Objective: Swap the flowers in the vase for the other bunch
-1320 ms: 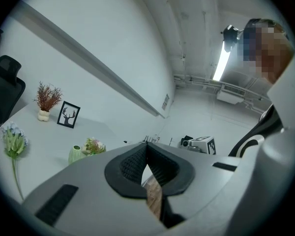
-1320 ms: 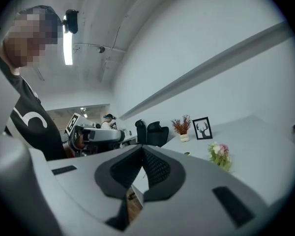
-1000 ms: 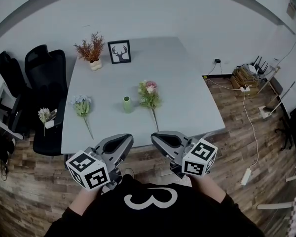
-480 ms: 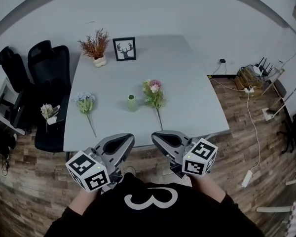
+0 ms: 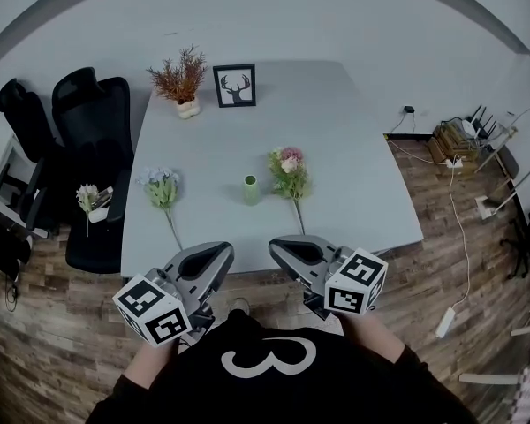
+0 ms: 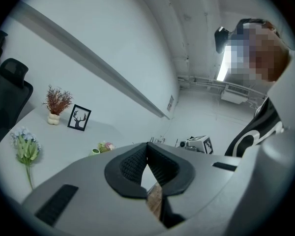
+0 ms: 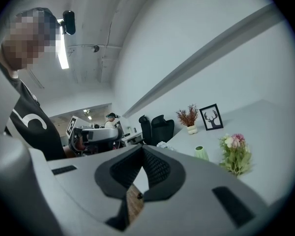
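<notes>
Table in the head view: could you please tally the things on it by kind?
Flower bunches lying flat: 2 (pink bunch, blue bunch)
Green vase: 1
Potted dried plant: 1
Framed deer picture: 1
Total: 5

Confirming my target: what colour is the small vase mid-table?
The vase is pale green, clearest in the head view.

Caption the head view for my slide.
Left gripper and right gripper, shut, hover before a table; green vase stands between blue bunch and pink bunch.
</notes>
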Demonstrator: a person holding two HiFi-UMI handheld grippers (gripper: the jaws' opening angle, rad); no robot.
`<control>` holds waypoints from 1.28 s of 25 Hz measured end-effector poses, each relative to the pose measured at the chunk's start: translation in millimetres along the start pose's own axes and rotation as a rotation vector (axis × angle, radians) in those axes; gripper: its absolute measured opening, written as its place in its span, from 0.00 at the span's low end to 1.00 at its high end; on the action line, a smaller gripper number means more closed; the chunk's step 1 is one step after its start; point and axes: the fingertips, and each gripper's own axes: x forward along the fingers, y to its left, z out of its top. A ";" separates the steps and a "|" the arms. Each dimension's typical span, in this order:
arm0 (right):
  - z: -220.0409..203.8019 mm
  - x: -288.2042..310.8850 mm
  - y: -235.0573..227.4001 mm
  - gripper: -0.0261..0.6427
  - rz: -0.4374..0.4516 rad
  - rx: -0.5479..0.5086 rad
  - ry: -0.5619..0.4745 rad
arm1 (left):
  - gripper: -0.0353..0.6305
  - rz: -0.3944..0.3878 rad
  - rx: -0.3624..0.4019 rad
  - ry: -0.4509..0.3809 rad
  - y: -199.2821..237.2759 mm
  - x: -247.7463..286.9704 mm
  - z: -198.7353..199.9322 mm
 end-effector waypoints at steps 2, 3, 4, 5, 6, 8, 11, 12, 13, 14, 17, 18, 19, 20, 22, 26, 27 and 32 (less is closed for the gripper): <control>0.4 12.3 0.7 0.05 0.018 0.005 0.007 | 0.07 0.025 -0.009 0.004 13.7 -3.2 0.6; 0.0 19.1 0.7 0.05 0.026 0.005 0.012 | 0.07 0.040 -0.014 0.006 22.2 -5.2 0.7; -0.6 26.7 0.7 0.05 0.033 0.004 0.018 | 0.07 0.053 -0.020 0.007 31.1 -7.9 0.5; -1.7 34.6 1.5 0.05 0.040 0.005 0.028 | 0.07 0.063 -0.029 0.007 39.6 -11.5 -0.3; -3.1 42.5 3.0 0.05 0.046 0.007 0.039 | 0.07 0.071 -0.041 0.008 47.8 -16.1 -1.8; -4.0 58.2 4.8 0.05 0.052 0.013 0.058 | 0.07 0.083 -0.059 0.012 65.2 -25.8 -4.3; 1.7 89.2 0.9 0.05 0.056 0.026 0.076 | 0.07 0.098 -0.069 0.010 99.7 -37.5 -0.7; 2.9 102.7 -0.5 0.05 0.060 0.027 0.087 | 0.07 0.101 -0.077 0.009 112.6 -42.1 2.0; 2.7 117.1 -1.5 0.05 0.064 0.027 0.102 | 0.07 0.106 -0.086 0.008 125.6 -48.1 4.4; 1.6 131.8 -2.1 0.05 0.066 0.026 0.119 | 0.07 0.112 -0.092 0.008 139.0 -55.7 6.6; -0.1 176.5 -2.1 0.05 0.069 0.026 0.158 | 0.07 0.147 -0.086 -0.002 183.3 -84.6 16.7; 1.0 191.6 -1.5 0.05 0.075 0.020 0.169 | 0.07 0.164 -0.085 -0.012 199.0 -94.9 22.1; 2.4 206.6 -1.3 0.05 0.082 0.009 0.182 | 0.07 0.181 -0.086 -0.024 214.7 -105.0 28.0; 3.9 221.5 -2.3 0.05 0.085 -0.003 0.195 | 0.07 0.196 -0.088 -0.036 229.6 -114.5 33.7; 6.5 249.2 -7.5 0.05 0.077 -0.018 0.220 | 0.07 0.217 -0.093 -0.053 255.6 -130.0 43.4; 5.5 296.7 -14.6 0.05 0.047 -0.039 0.263 | 0.07 0.231 -0.111 -0.057 291.6 -152.3 50.6; 3.9 307.1 -15.5 0.05 0.040 -0.043 0.273 | 0.07 0.231 -0.115 -0.055 298.8 -156.7 51.1; -8.6 345.4 -34.3 0.07 -0.041 -0.054 0.304 | 0.07 0.219 -0.128 -0.047 328.1 -169.7 51.3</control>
